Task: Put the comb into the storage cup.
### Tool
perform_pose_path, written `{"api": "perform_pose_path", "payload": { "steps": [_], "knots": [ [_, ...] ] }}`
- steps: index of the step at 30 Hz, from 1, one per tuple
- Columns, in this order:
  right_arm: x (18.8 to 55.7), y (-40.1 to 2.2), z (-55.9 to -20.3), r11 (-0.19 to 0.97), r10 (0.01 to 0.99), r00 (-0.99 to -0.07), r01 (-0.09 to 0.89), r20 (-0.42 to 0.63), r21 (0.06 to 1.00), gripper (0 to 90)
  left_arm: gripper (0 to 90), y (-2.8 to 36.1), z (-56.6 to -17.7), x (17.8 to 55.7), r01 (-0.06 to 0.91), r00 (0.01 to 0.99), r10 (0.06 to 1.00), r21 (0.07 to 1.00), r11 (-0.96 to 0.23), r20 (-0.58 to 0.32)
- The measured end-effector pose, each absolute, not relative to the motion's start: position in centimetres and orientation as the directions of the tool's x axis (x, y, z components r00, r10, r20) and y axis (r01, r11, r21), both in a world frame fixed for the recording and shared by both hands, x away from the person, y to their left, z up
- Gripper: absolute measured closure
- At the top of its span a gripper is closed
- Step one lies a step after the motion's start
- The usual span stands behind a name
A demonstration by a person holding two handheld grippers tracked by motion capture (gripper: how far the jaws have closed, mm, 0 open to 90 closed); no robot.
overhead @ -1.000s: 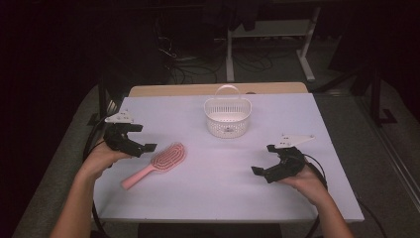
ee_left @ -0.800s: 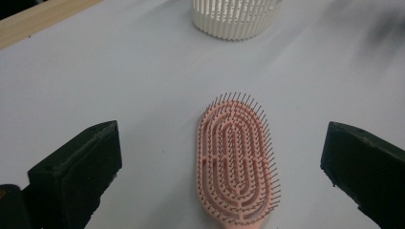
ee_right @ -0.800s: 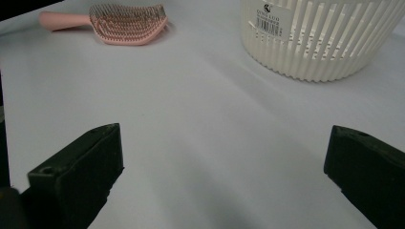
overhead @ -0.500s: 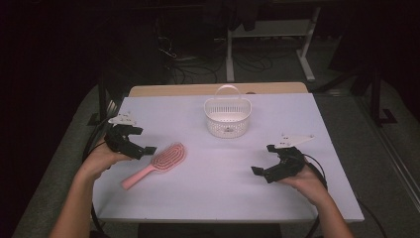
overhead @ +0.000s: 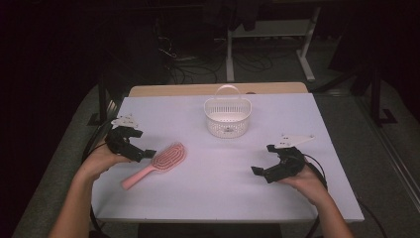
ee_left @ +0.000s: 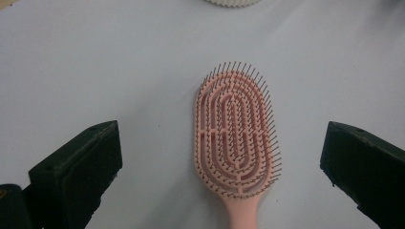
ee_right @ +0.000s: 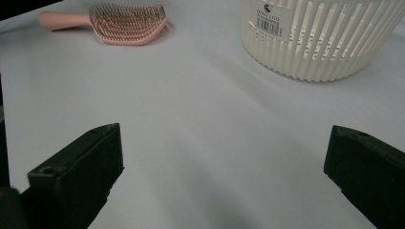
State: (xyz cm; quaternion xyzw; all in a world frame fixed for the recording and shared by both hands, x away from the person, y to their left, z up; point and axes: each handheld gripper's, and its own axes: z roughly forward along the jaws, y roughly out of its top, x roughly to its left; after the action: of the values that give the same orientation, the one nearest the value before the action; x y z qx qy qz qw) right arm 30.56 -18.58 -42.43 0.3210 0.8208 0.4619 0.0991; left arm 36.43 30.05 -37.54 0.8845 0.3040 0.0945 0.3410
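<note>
Pink hairbrush (overhead: 157,162) is lying flat on the white table (overhead: 198,198), bristles up, left-of-centre, handle pointing toward the near-left corner and head angling toward the middle. In the left gripper view the brush head (ee_left: 235,129) is sitting between the two black jaws, head away from the camera, handle running out the bottom edge; nothing is touching it. Left gripper (overhead: 141,153) is hovering just beside the brush head in the high view, jaws spread wide, gripping nothing, the person's left hand (overhead: 99,161) wrapping its body. White slatted basket (overhead: 228,116) with an upright loop handle is standing at the far middle of the table, well apart from the brush. Right gripper (overhead: 260,172) is sitting low over the right side of the table, well apart from both brush and basket, jaws also wide apart and empty, right hand (overhead: 302,178) holding it from behind. The right gripper view is looking across bare tabletop: the brush (ee_right: 124,18) is showing at top left, side-on, and the basket (ee_right: 320,38) at top right with a barcode label on its wall.
</note>
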Motion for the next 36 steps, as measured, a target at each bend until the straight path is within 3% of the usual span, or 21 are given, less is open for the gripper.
{"api": "perform_pose_path", "payload": {
  "steps": [36],
  "knots": [
    [30.6,-18.6,-42.4,0.366,0.620,-0.773,0.437,0.135,0.821,0.0,0.4,29.7,-39.6,36.3,0.535,0.806,0.591,0.478,-0.697,-0.040]
  ]
}}
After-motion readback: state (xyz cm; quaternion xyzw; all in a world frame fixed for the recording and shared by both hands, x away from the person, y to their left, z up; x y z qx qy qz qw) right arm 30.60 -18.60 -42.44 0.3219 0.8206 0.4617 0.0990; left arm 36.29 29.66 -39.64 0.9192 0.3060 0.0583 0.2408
